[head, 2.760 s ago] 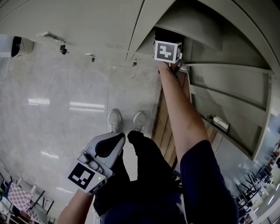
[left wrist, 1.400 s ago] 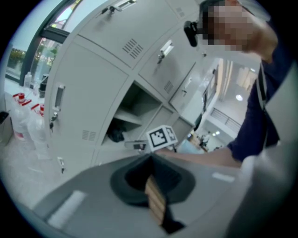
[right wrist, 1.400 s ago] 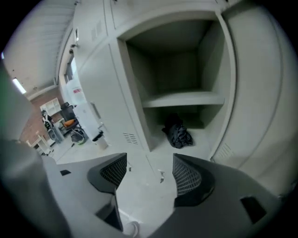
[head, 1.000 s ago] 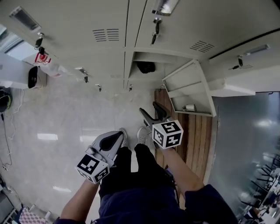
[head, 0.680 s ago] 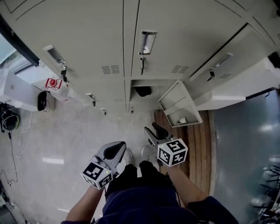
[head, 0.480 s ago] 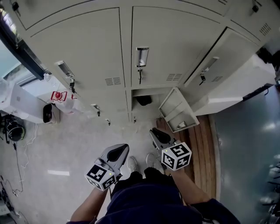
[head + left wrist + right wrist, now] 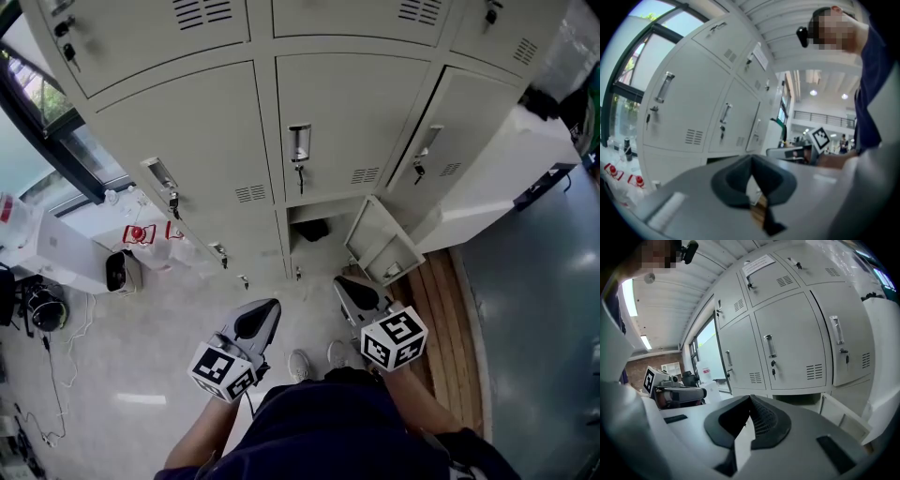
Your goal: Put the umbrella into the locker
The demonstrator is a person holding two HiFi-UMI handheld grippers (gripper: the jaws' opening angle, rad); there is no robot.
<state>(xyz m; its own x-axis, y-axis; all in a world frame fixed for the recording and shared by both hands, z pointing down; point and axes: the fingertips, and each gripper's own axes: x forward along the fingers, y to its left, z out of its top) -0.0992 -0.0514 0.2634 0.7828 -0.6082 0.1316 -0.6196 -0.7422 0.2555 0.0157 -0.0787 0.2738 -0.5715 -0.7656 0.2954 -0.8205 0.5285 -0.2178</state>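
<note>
We see the umbrella (image 7: pixel 312 228), a dark folded bundle, lying inside the open locker (image 7: pixel 321 210) on the bottom row, well beyond the right gripper (image 7: pixel 348 282). The locker is pale grey metal, and its door (image 7: pixel 377 244) stands swung out, near that gripper's tip.

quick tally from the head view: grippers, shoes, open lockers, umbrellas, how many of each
grippers: 2
shoes: 2
open lockers: 1
umbrellas: 1, the dark bundle inside that locker
total: 6

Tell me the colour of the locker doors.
The locker doors are plain pale grey, clearest in the head view.
</note>
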